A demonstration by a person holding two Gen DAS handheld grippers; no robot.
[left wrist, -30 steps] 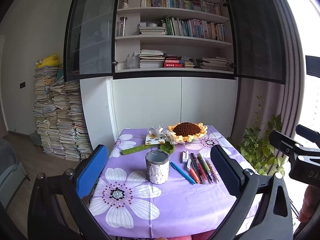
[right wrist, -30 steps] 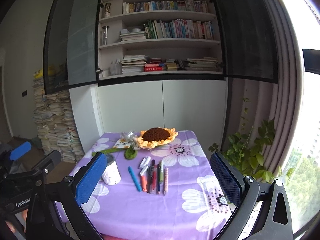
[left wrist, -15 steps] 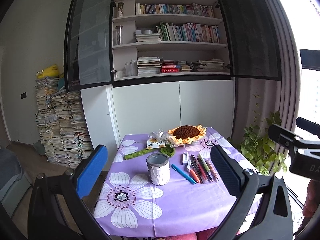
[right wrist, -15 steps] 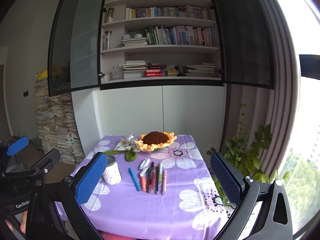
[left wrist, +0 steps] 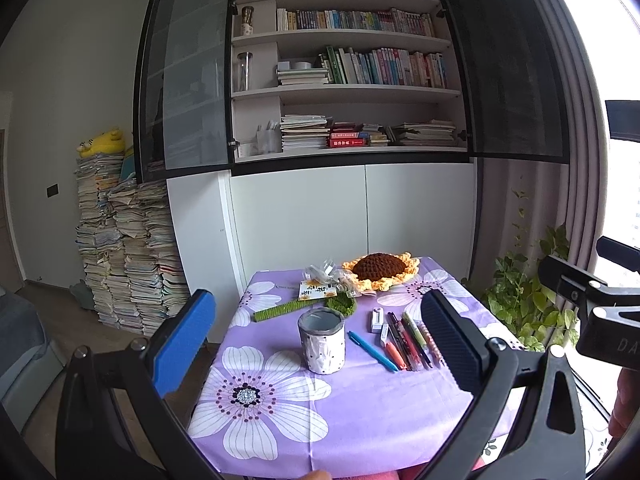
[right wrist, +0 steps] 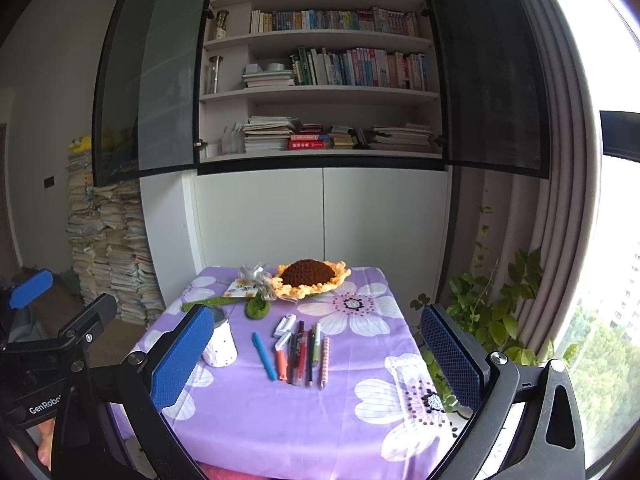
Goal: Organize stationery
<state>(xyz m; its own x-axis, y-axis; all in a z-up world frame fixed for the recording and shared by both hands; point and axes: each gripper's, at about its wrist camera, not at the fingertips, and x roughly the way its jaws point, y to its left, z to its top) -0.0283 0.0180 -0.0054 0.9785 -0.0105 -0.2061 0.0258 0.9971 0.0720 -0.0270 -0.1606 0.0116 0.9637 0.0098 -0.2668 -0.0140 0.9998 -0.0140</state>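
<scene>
Left wrist view shows the pens (left wrist: 404,340) lying flat in a row on the table (left wrist: 360,408), just right of the cup (left wrist: 321,340), long axes running from the near edge toward the cabinet, slightly fanned. A blue pen (left wrist: 372,351) lies nearest the cup, angled, its far end closest to the cup. Two small white pieces (left wrist: 376,319) lie at the far end of the row. The cup stands upright, mouth open; its inside is dim and nothing shows above the rim.

Left gripper (left wrist: 316,340) hangs level above the near table edge, well short of the cup, fingers spread wide and holding nothing. Right gripper (right wrist: 316,348) hangs beside it, aimed at the pens, fingers equally wide and empty.

Beyond the cup lie a green strip (left wrist: 278,311), a card (left wrist: 318,290) and a crocheted sunflower (left wrist: 382,270). Behind them stands the cabinet (left wrist: 344,208); a plant (left wrist: 524,292) stands right of the table.
</scene>
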